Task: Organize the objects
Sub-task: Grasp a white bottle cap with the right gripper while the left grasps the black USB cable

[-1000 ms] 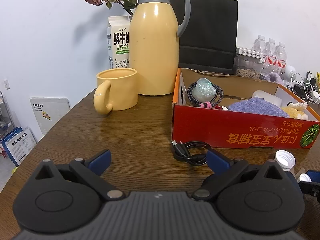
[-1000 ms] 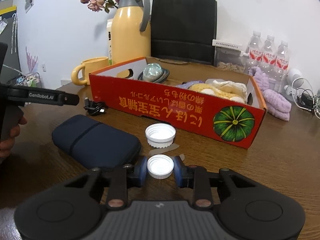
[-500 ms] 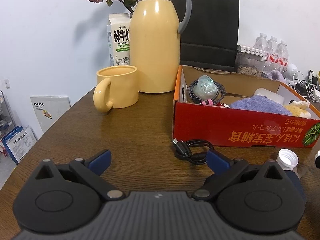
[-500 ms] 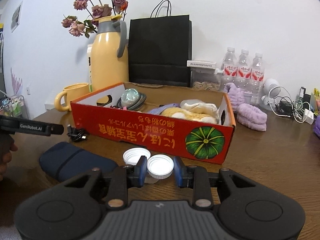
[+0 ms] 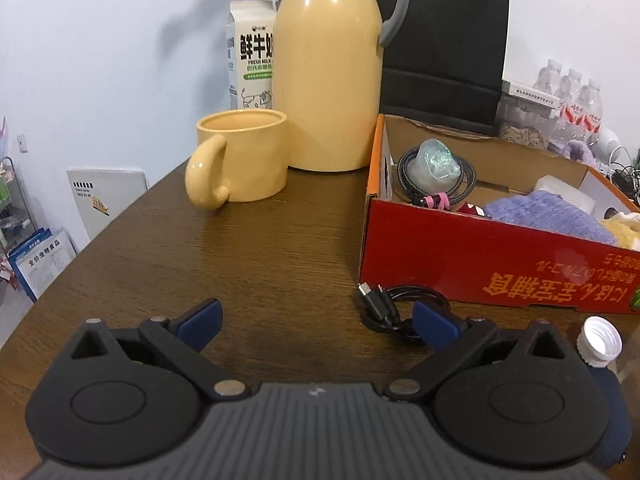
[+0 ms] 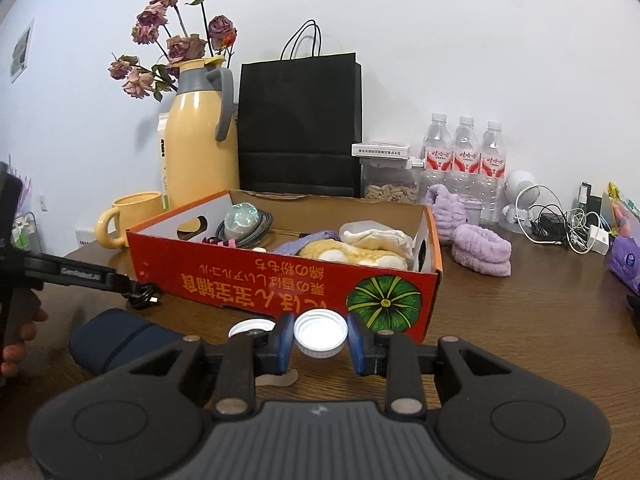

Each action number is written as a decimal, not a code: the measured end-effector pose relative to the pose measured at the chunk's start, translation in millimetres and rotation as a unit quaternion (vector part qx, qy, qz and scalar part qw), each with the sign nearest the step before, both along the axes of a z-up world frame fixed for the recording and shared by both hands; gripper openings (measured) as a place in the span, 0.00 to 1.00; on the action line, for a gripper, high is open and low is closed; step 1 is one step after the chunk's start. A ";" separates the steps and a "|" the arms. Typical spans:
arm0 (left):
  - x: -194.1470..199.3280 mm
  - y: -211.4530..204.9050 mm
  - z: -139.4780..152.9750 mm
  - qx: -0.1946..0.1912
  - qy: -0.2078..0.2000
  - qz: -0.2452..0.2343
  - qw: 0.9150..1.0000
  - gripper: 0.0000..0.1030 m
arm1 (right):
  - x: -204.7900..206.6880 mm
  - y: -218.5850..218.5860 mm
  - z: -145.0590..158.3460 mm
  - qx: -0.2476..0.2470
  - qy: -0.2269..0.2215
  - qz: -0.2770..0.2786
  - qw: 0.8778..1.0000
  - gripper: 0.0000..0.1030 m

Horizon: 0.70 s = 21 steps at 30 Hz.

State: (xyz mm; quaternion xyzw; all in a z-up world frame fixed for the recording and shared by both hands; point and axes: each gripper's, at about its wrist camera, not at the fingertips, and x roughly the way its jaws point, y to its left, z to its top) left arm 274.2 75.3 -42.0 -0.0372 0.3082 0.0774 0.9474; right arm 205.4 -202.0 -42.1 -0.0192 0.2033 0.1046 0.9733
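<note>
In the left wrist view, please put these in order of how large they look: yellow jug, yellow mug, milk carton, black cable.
1. yellow jug
2. yellow mug
3. milk carton, partly hidden behind the jug, so its rank against the mug is unsure
4. black cable, though nearest the camera

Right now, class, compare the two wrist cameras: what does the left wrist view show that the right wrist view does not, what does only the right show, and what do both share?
Only the left wrist view shows the left gripper with jaws wide apart and the milk carton's printed front.

Only the right wrist view shows the right gripper shut on a white cap, plus three water bottles' full height.

Both show the red box, yellow mug and black cable.
</note>
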 end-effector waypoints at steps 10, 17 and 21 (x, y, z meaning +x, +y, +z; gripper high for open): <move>20.5 -20.1 -5.5 -0.009 0.024 -0.044 0.999 1.00 | 0.6 2.6 -1.4 -0.003 0.005 0.005 1.000 0.27; 30.0 -24.7 -9.7 -0.016 0.039 -0.049 0.998 0.93 | 1.3 2.9 -2.2 -0.004 0.008 0.006 1.000 0.27; 23.3 -26.0 -6.8 -0.011 0.025 -0.048 0.998 0.58 | 1.4 3.5 -2.5 -0.005 0.009 0.007 1.000 0.27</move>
